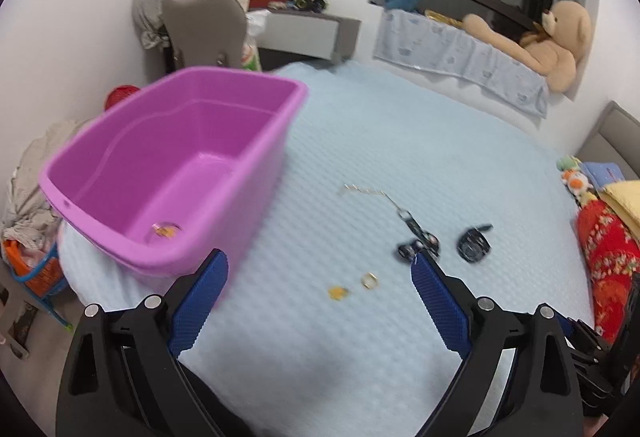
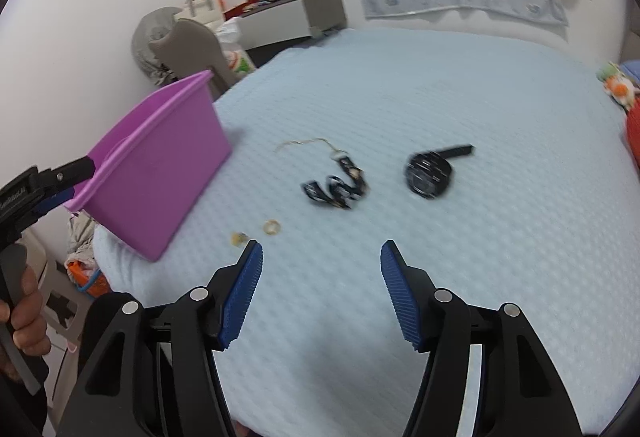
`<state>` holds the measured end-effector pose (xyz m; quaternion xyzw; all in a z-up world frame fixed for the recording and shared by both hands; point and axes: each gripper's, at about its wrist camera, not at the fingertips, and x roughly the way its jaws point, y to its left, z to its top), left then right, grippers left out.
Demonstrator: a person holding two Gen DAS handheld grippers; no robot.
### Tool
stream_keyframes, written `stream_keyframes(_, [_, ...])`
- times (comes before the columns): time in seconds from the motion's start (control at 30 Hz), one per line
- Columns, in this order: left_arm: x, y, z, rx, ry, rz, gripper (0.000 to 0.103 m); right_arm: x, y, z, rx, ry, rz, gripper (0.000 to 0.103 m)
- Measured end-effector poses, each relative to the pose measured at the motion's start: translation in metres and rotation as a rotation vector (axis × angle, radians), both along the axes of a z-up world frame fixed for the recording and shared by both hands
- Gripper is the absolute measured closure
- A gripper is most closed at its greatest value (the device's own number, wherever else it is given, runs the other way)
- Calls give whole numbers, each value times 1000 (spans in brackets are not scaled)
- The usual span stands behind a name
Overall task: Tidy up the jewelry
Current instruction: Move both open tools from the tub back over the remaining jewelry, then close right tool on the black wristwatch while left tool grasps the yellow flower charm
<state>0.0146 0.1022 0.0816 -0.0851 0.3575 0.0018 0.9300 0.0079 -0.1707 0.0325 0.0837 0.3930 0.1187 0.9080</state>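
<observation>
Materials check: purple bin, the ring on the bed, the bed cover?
Purple bin: looks like moulded plastic, smooth semi-gloss, with soft highlights on its walls and a rolled rim. Ring: probably metal, gold-toned with a shiny glint; too small and blurred to be sure. Bed cover: light blue fabric, matte, with a regular quilted or waffle texture.

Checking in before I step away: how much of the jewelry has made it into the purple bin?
Done: one small gold piece lies in the purple bin. In hand: nothing; the left gripper and right gripper are open and empty. Left on the blue bedspread: ring, yellow piece, chain, dark bracelet, watch.
</observation>
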Motion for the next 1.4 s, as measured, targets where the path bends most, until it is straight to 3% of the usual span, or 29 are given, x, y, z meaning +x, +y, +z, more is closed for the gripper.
stream_keyframes(0.2, [-6, -30, -34, -3, 34, -29, 8, -6, -24, -13, -28, 9, -47, 42])
stream_keyframes(0.4, [-5, -39, -88, 13, 94, -21, 8, -8, -46, -36, 4, 23, -96, 41])
stream_keyframes(0.6, [18, -38, -126, 59, 135, 5, 8, 2, -61, -63, 7, 59, -128, 41])
stream_keyframes(0.83, [54, -29, -161, 53, 196, 64, 8, 36, -64, -80, -18, 64, -132, 41])
stream_keyframes(1.13, [78, -32, -185, 88, 237, 103, 8, 85, -67, -101, -35, 78, -138, 41])
stream_keyframes(1.4, [89, -32, -190, 108, 226, 129, 8, 111, -63, -114, -78, 76, -143, 41])
